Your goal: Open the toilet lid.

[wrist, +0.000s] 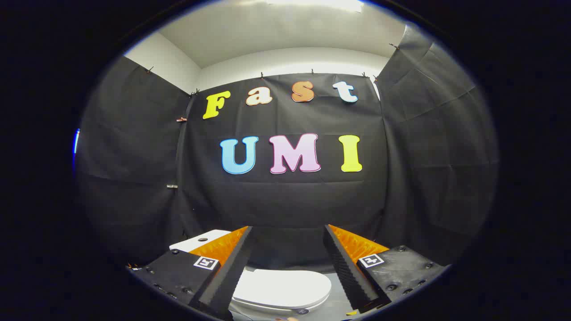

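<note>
The hand-held gripper (287,263) is nearest, its two fingers spread wide apart with nothing between them; below and just beyond the gap lies the toilet lid (285,287), closed flat on the bowl, its rounded front edge toward the right finger; the tank (200,240) shows at the far left behind the left finger, against the black cloth wall (285,200); by my judgement this is the approach step, the lid untouched; the next move calls for lowering the fingers to the lid's front rim, getting one finger under or both around the edge, then lifting it back toward the tank.
</note>
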`<control>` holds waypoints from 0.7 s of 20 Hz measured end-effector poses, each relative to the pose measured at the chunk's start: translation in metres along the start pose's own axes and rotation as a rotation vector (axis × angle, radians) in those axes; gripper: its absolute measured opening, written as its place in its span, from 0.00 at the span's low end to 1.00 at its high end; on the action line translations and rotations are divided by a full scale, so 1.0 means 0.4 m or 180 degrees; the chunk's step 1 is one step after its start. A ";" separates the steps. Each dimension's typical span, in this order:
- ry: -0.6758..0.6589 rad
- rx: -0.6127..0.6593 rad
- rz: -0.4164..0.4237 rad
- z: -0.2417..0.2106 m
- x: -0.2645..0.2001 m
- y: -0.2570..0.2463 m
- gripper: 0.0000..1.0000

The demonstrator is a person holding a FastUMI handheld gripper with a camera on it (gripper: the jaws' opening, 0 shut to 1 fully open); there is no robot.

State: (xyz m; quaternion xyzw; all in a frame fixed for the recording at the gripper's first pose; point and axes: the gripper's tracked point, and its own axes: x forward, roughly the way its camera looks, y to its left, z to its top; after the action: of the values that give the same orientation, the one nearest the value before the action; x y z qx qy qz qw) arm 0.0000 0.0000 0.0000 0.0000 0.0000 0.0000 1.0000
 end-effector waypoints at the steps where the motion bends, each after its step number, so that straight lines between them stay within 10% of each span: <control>1: -0.0002 0.0000 -0.0004 0.003 -0.001 0.000 0.98; 14: -0.0013 -0.0083 -0.0047 0.012 -0.014 0.002 0.98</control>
State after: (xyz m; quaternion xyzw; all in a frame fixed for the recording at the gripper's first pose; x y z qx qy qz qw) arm -0.0055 0.0010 0.0049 -0.0130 -0.0020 -0.0074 0.9999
